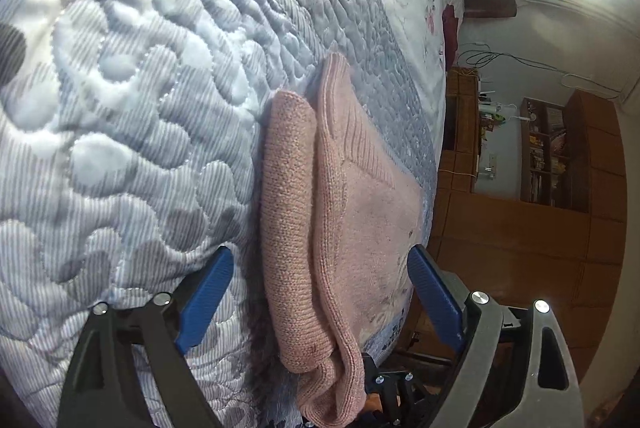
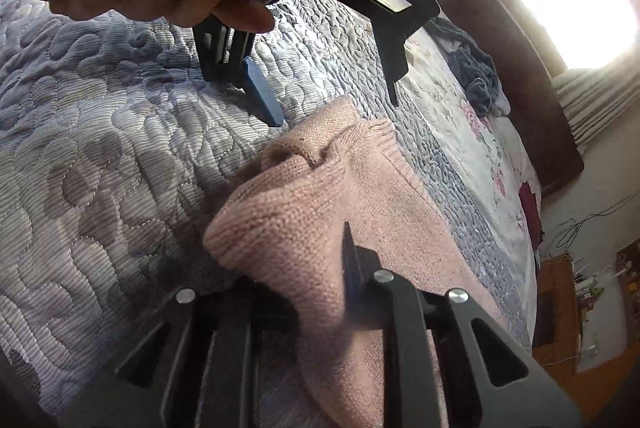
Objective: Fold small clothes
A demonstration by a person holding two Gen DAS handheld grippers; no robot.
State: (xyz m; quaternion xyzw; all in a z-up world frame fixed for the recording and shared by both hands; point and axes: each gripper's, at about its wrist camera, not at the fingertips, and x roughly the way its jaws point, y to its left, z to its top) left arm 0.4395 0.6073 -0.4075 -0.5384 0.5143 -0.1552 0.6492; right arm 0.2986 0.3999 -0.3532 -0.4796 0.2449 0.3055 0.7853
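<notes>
Pink knit garment [image 2: 320, 212] in right claw [image 2: 316, 280]

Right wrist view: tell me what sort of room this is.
Most likely a bedroom. A quilted bedspread covers a bed with a dark wooden headboard, a bright window lies beyond it, and a pink knit garment rests on the bedspread.

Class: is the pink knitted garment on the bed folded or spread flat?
Folded: the pink knitted garment shows doubled layers with rolled edges; the right tongs pinch one thick fold.
</notes>
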